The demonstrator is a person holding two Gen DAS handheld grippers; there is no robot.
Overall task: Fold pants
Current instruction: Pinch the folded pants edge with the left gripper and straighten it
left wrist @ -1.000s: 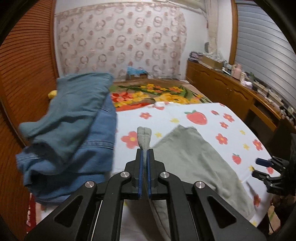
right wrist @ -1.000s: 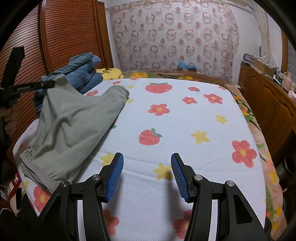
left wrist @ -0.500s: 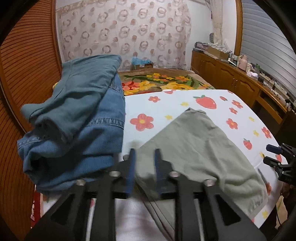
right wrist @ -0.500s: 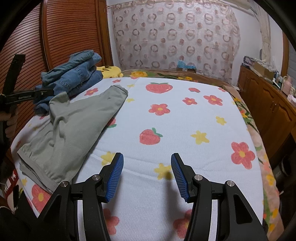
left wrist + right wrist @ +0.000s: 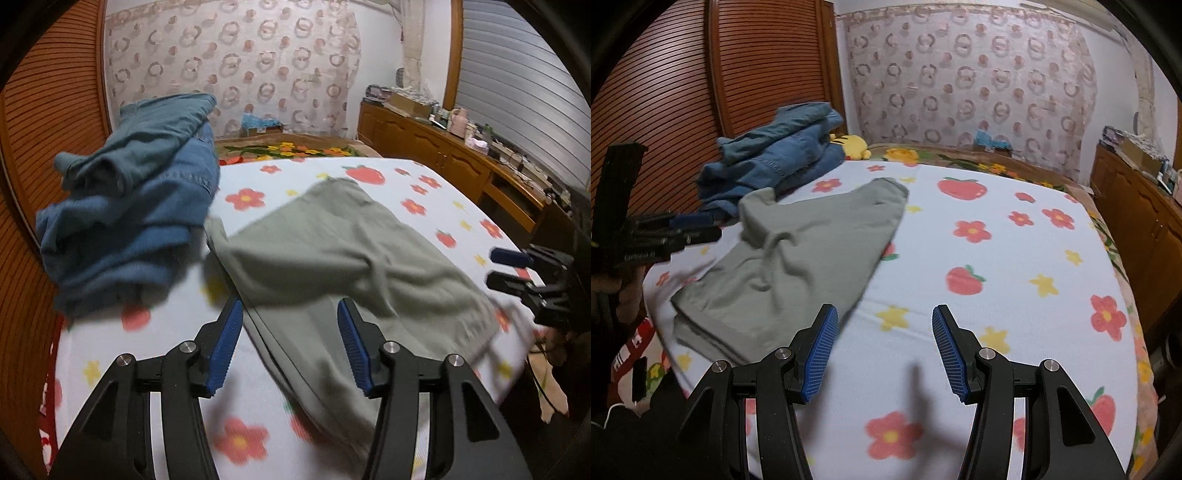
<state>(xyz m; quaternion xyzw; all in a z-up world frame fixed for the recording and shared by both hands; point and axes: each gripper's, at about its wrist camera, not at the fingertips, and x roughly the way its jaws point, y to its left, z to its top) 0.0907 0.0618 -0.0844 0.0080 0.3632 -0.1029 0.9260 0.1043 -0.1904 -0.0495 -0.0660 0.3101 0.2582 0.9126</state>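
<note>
Yellow plush toy, wooden cabinets

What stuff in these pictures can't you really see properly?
- Green pants: the near end is smeared by blur in the left wrist view, so the folded layers cannot be counted.
- Pile of blue jeans: bunched up, so how many pieces is unclear in both views.
- Yellow plush toy: mostly hidden behind the jeans in the right wrist view.
- Things on the wooden cabinet: too small to name.
- Left gripper: cut off by the picture's left edge there.

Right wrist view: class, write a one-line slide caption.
Open right gripper hovers over the strawberry-print bedspread beside folded grey-green pants.
</note>
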